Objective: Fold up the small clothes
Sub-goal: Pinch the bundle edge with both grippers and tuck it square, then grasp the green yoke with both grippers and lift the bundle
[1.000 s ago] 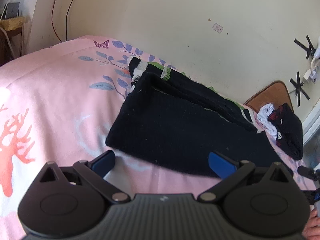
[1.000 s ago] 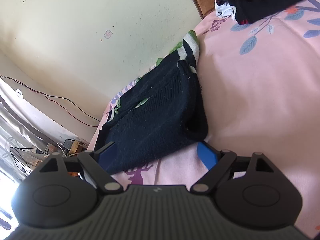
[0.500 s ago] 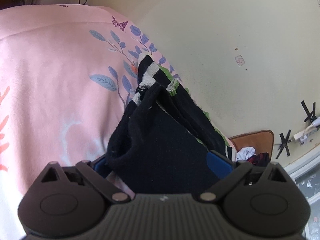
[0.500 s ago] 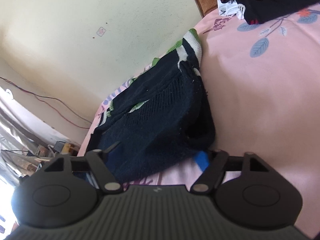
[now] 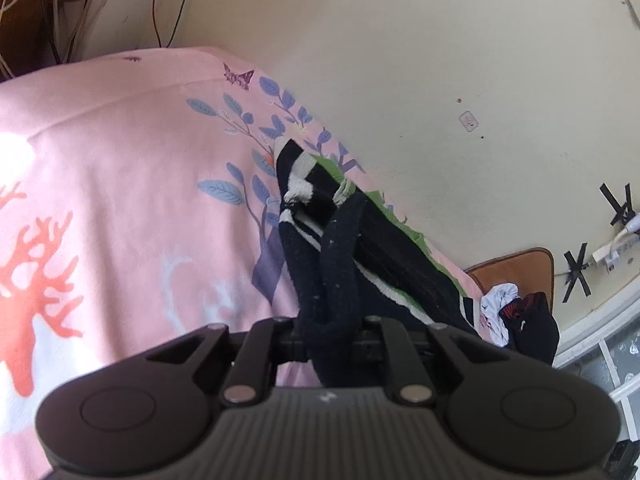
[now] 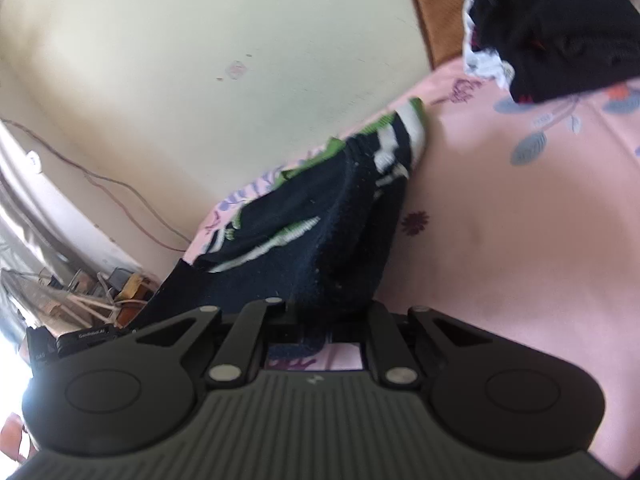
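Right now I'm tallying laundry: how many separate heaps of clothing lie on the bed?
2: the dark striped garment pinched by both grippers mid-bed, and a dark bundle near the headboard. More may lie out of view.

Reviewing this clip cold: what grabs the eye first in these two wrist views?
A dark knit garment with white and green stripes, bunched into folds, runs up the middle of both views, clamped at its near edge by the left gripper and the right gripper. It lies on a pink floral bedsheet against a cream wall. A heap of other clothes sits at the bed's far right corner.

Left claw (image 5: 330, 340) and right claw (image 6: 316, 330), both just clamped tight, angled downward.
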Demonstrator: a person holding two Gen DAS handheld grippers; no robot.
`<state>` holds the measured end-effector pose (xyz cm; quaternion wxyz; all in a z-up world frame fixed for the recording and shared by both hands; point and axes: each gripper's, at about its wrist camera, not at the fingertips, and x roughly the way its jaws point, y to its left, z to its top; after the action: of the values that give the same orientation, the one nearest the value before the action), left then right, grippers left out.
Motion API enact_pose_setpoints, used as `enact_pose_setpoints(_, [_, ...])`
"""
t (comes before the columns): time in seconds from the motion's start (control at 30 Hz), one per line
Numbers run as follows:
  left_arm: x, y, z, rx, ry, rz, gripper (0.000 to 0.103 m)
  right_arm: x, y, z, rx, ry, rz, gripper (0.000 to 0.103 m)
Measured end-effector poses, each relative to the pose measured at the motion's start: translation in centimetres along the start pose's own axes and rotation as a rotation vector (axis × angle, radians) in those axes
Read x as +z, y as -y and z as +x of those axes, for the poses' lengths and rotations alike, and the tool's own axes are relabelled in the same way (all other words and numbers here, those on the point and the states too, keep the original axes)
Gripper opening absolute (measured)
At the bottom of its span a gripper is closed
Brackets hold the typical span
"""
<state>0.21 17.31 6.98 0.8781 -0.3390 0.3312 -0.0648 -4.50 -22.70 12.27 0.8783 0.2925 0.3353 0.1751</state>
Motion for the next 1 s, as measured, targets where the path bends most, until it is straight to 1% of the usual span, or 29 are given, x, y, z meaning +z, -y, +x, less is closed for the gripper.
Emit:
enact_pose_setpoints(0.13, [-1.7, 0.2, -3.1, -0.002, -0.02, 0.017, 0.01, -1.1, -0.8, -2.2, 0.006, -0.038, -0.052, 0.011])
enact_pose_setpoints(0.2, [-3.4, 0.2, -4.6, 0.017, -0.033, 0.043, 0.011, -2.2, -0.7, -3.2, 0.019, -0.086, -0.068, 0.011])
enact_pose_setpoints(0.23, [-4.0, 0.1, -5.0, 0.033, -0.043, 0.059, 0.014, -2.8, -0.5, -3.6, 0.03, -0.116, -0.078, 0.012])
enact_pose_setpoints(0.27, [-4.7, -0.1, -5.4, 0.054, -0.064, 0.07, 0.023, -3.4, -0.2, -4.0, 0.035, -0.149, -0.089, 0.014])
enact_pose_setpoints(0.3, [-4.9, -0.5, -5.8, 0.071, -0.075, 0.064, 0.037, -3.8, 0.3, -4.3, 0.027, -0.165, -0.093, 0.022])
enact_pose_setpoints(0.33, [-5.0, -1.0, -6.5, 0.08, -0.062, 0.052, 0.043, -3.8, 0.8, -4.6, 0.004, -0.164, -0.094, 0.032])
enact_pose_setpoints(0.37, [-4.7, -1.4, -7.3, 0.088, -0.032, 0.046, 0.05, -3.6, 1.5, -5.0, -0.036, -0.155, -0.091, 0.039])
enact_pose_setpoints(0.4, [-4.3, -1.6, -8.1, 0.103, -0.001, 0.042, 0.053, -3.1, 2.2, -5.5, -0.068, -0.133, -0.086, 0.045])
enact_pose_setpoints(0.43, [-3.8, -1.8, -8.9, 0.124, 0.037, 0.036, 0.054, -2.4, 2.7, -6.1, -0.096, -0.105, -0.084, 0.045])
enact_pose_setpoints(0.5, [-2.5, -1.8, -9.9, 0.132, 0.101, 0.033, 0.055, -1.0, 3.5, -7.3, -0.13, -0.037, -0.076, 0.045])
enact_pose_setpoints(0.57, [-1.1, -1.1, -9.4, 0.126, 0.118, 0.053, 0.055, 0.4, 3.5, -7.5, -0.12, 0.014, -0.079, 0.045])
enact_pose_setpoints(0.63, [0.3, 0.2, -7.9, 0.115, 0.12, 0.091, 0.058, 1.3, 2.8, -6.8, -0.102, 0.039, -0.118, 0.045])
enact_pose_setpoints(0.73, [2.9, 3.1, -3.6, 0.073, 0.083, 0.167, 0.068, 3.4, 1.5, -3.5, -0.073, 0.035, -0.217, 0.045])
enact_pose_setpoints(0.8, [4.5, 5.6, 0.3, 0.048, 0.053, 0.234, 0.087, 5.6, 0.9, -0.5, -0.045, 0.015, -0.27, 0.045])
enact_pose_setpoints(0.83, [5.2, 6.7, 2.3, 0.042, 0.036, 0.262, 0.09, 6.6, 0.5, 1.2, -0.033, 0.004, -0.287, 0.045])
enact_pose_setpoints(0.87, [5.7, 7.9, 4.7, 0.038, 0.015, 0.294, 0.092, 7.7, 0.2, 2.9, -0.021, -0.01, -0.297, 0.045])
enact_pose_setpoints(0.9, [6.3, 8.8, 7.0, 0.046, -0.006, 0.317, 0.092, 8.7, 0.0, 4.7, -0.01, -0.024, -0.299, 0.047])
enact_pose_setpoints(1.0, [7.6, 10.6, 14.3, 0.099, -0.081, 0.342, 0.092, 11.4, -0.2, 10.7, 0.016, -0.086, -0.283, 0.057])
